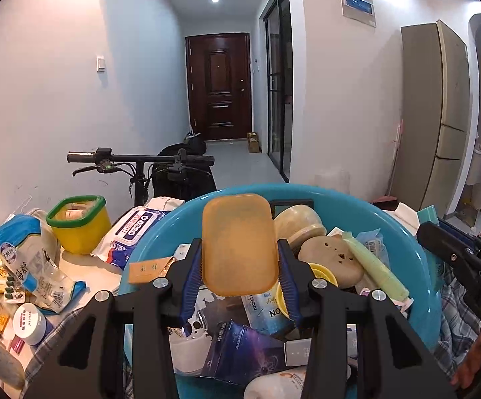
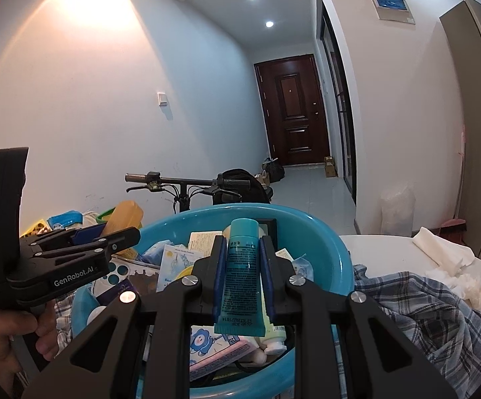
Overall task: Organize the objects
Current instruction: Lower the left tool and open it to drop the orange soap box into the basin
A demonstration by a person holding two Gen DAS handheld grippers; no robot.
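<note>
- Right now my left gripper (image 1: 239, 259) is clamped on an orange plastic lid or shallow tray (image 1: 238, 244), its blue pads (image 1: 192, 276) pressing the two long edges; the piece hangs just above the clutter in the blue basin (image 1: 160, 229).
- I judge the orange piece light, stiff and rather slick. The hold sits on its lower half, so most of it stands free above the pads; a grip nearer the middle would resist twisting better.
- Its long axis runs up and away from me, along the fingers, with the broad face turned toward the camera and the top tipped slightly back.
- My right gripper (image 2: 243, 272) is closed narrow on a teal squeeze tube (image 2: 242, 271), also held over the basin.
- The tube looks soft and light. The pads bear on its body, which will give under pressure, so I would not squeeze harder; the stiffer ends are the cap and the crimp.
- Its long axis lies along the fingers too: cap pointing away toward the far rim, flat crimped end toward me, printed face up.
- The basin sits on a plaid cloth (image 2: 416, 299) on the table, packed with tubes, cartons and packets, so there is little free space in it.
- At the table's left edge stand a yellow tub with a green rim (image 1: 79, 224) and a wet-wipes pack (image 1: 130, 236), both outside the basin.
</note>
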